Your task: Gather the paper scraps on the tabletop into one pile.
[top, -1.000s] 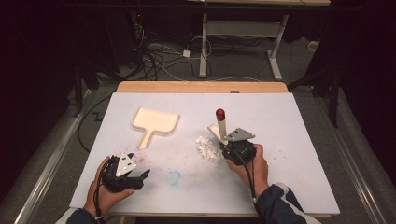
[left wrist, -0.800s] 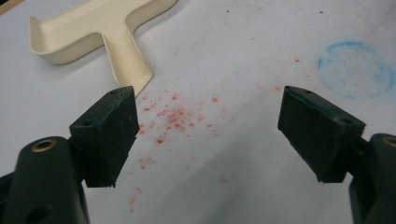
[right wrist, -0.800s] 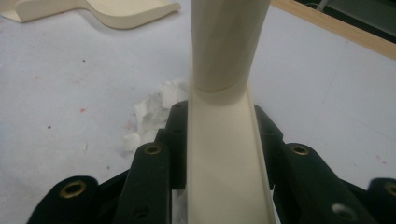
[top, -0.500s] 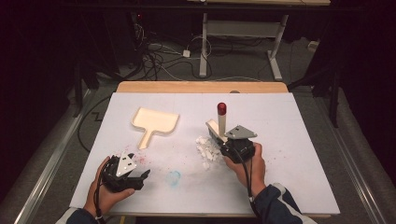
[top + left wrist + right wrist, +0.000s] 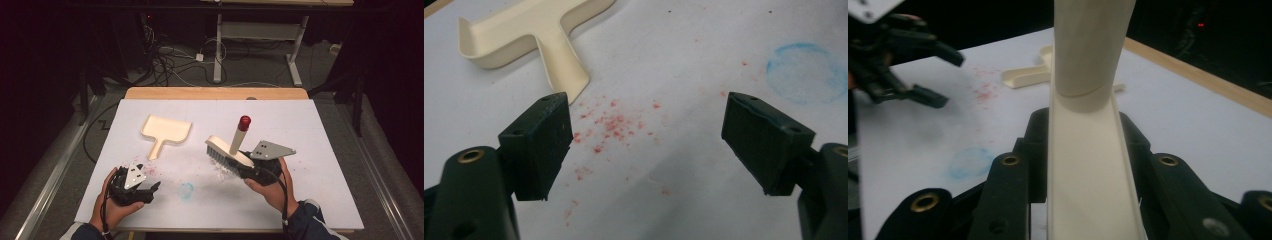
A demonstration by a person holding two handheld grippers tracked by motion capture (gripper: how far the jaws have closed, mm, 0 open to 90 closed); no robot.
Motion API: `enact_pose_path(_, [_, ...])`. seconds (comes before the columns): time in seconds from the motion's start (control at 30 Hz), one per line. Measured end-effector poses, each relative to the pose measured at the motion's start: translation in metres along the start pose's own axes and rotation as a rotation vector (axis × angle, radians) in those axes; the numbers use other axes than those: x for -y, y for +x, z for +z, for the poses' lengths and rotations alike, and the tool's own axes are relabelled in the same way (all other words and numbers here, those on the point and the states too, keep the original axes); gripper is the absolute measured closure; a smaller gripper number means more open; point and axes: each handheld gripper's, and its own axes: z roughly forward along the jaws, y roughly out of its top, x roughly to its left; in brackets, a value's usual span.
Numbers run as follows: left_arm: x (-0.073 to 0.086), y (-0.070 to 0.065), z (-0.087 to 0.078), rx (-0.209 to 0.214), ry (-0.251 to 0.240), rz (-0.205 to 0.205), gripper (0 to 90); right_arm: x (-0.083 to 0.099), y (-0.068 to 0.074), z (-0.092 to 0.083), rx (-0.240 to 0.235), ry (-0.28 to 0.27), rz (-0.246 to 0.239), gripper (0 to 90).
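Observation:
A cream brush with pale bristles and a red-capped handle hangs tilted above the white table, its bristle head pointing left. My right gripper is shut on the brush body, one jaw on each side. A cream dustpan lies flat at the back left. My left gripper rests low at the front left, open and holding nothing. Between its jaws the table shows scattered red crumbs, just short of the dustpan handle.
A faint blue ring marks the table between the hands. A few white bits lie under the brush. The wooden table edge runs along the back, with cables and desk legs on the floor beyond.
My right hand has lifted the brush off the white bits and tipped it, so the bristle head now points left. The left hand has stayed put.

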Motion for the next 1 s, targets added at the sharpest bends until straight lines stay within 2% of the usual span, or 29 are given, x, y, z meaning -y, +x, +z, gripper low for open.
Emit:
enact_pose_path(0.07, [0.000,0.000,-0.001,-0.001,-0.001,-0.002,19.7,0.002,0.005,0.003,-0.068,0.011,-0.006,67.4])
enact_pose_path(0.13, [0.001,0.001,-0.001,-0.001,-0.001,-0.003,19.7,0.005,0.010,0.006,-0.108,0.025,-0.014,67.3])
enact_pose_path(0.3, [0.001,0.000,0.000,0.002,0.000,0.000,19.7,0.014,0.012,0.020,-0.172,0.063,-0.027,67.3])
enact_pose_path(0.43, [0.000,0.000,0.000,0.002,0.002,0.002,19.6,0.025,0.009,0.032,-0.194,0.106,-0.035,67.3])
enact_pose_path(0.53, [0.000,0.000,0.001,0.004,0.004,0.004,19.7,0.030,0.006,0.039,-0.184,0.123,-0.048,67.3])
enact_pose_path(0.7, [0.000,-0.001,0.002,0.009,0.009,0.009,19.7,0.034,-0.002,0.042,-0.139,0.140,-0.066,67.4])
enact_pose_path(1.0, [0.000,-0.001,0.002,0.007,0.011,0.012,19.7,0.032,-0.016,0.036,-0.079,0.124,-0.069,67.4])
